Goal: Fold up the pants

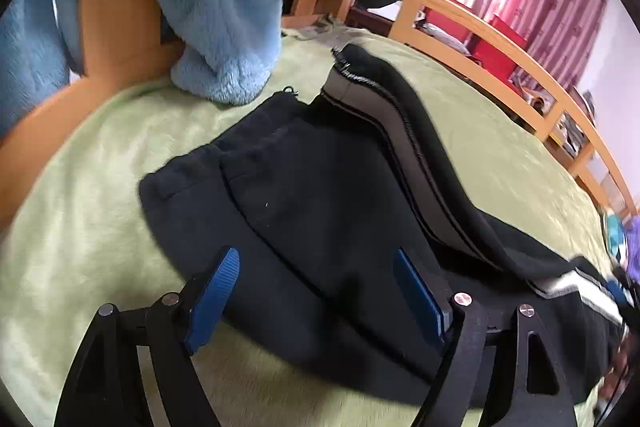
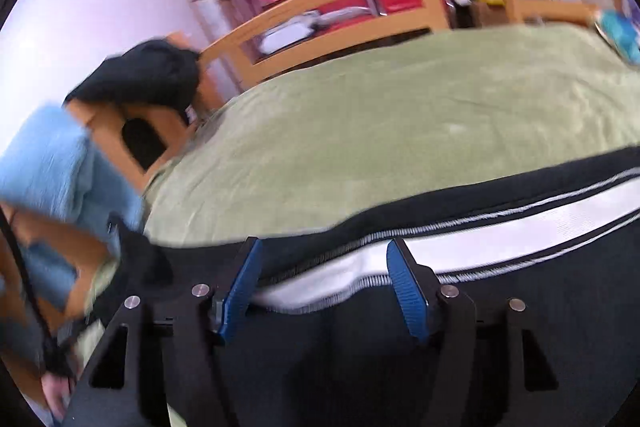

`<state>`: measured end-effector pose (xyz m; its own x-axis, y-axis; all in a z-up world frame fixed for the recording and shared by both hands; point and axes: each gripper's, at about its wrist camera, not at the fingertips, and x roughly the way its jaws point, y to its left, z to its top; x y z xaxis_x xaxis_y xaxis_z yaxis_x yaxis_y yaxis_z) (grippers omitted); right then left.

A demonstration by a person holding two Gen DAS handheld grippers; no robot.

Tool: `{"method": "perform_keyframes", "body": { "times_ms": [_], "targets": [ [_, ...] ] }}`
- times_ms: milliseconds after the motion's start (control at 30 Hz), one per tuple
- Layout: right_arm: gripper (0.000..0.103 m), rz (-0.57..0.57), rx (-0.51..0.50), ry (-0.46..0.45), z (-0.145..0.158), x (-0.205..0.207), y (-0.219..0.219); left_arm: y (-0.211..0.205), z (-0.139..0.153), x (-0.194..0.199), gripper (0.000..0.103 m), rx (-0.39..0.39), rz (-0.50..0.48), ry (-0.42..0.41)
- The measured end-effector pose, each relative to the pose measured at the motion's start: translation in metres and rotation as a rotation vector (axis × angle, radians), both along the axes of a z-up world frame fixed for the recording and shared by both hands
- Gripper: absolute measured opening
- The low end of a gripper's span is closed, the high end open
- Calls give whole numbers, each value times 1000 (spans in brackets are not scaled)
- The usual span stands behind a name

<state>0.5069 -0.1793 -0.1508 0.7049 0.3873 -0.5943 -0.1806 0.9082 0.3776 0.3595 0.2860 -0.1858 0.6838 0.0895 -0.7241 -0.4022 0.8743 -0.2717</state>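
Black pants (image 1: 320, 195) lie between both grippers' spread fingers (image 1: 216, 291); an uneven pinch could skew the fold.

Left gripper (image 1: 316, 287) is hovering low with jaws spread wide, blue pads (image 1: 216, 291) angled outward, nothing pinched between them. Right gripper (image 2: 324, 283) is also sitting low, jaws parted wide, blue pads (image 2: 406, 291) gripping nothing. Both are pointing forward; the right view is blurred.
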Motion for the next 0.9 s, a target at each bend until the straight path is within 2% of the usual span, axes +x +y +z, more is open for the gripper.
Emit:
{"method": "perform_keyframes", "body": {
  "times_ms": [67, 133, 200, 233, 333, 400, 433, 467, 500, 667, 800, 900],
  "targets": [
    [63, 35, -43, -5, 2, -15, -6, 4, -12, 11, 62, -50, 5, 17],
    [63, 45, -88, -5, 3, -36, -20, 9, -28, 23, 61, -146, 13, 41],
    [63, 44, -126, 3, 2, -55, -33, 14, -41, 30, 59, -249, 17, 24],
    [63, 49, -145, 14, 1, -65, -39, 15, -44, 33, 59, -264, 28, 13],
    [63, 49, -178, 37, -4, -91, -54, 15, -47, 44, 58, -217, 76, 13],
    [63, 26, -199, 55, -9, -111, -63, 14, -48, 46, 55, -226, 125, -2],
    [63, 12, -198, 63, -12, -118, -66, 13, -48, 46, 47, -226, 137, -14],
    [63, -2, -184, 69, -15, -125, -70, 11, -47, 48, 23, -207, 138, -19],
    [63, -21, -157, 79, -20, -132, -74, 10, -44, 50, 9, -189, 123, -16],
    [63, -68, -83, 141, -39, -146, -85, 25, -17, 21, 6, -222, 150, -88],
    [63, -64, -79, 122, -35, -153, -83, 27, 12, -22, 6, -206, 162, -139],
    [63, -51, -76, 106, -29, -157, -77, 32, 3, -45, 6, -213, 190, -133]
  ]
}}
